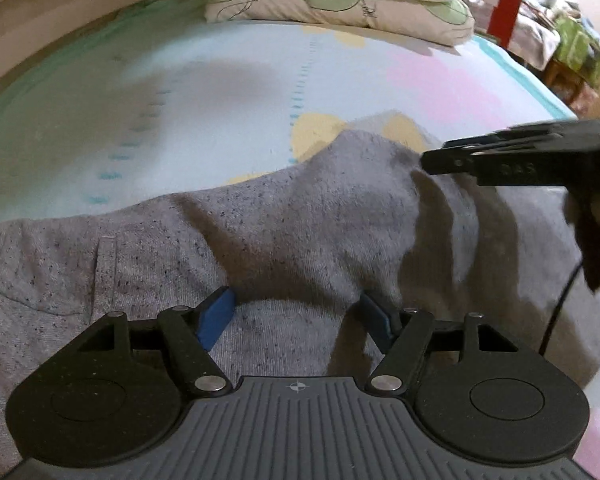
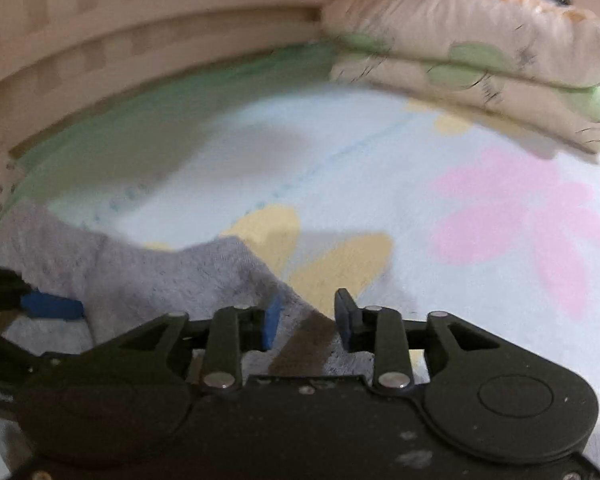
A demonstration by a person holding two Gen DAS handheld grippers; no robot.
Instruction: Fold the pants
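The right gripper, black with one blue-faced finger pad, fills the bottom of the frame with its jaws standing apart over an edge of the grey speckled knit pants, and the pads do not appear to press on the cloth. The pants lie at lower left on a pale blue bedsheet with pink and yellow flower shapes, where a second blue pad on dark linkage shows at the left edge. Two stacked cream pillows with green leaf print occupy the upper right, against a beige slatted wooden headboard running across the upper left; the frame is blurred.
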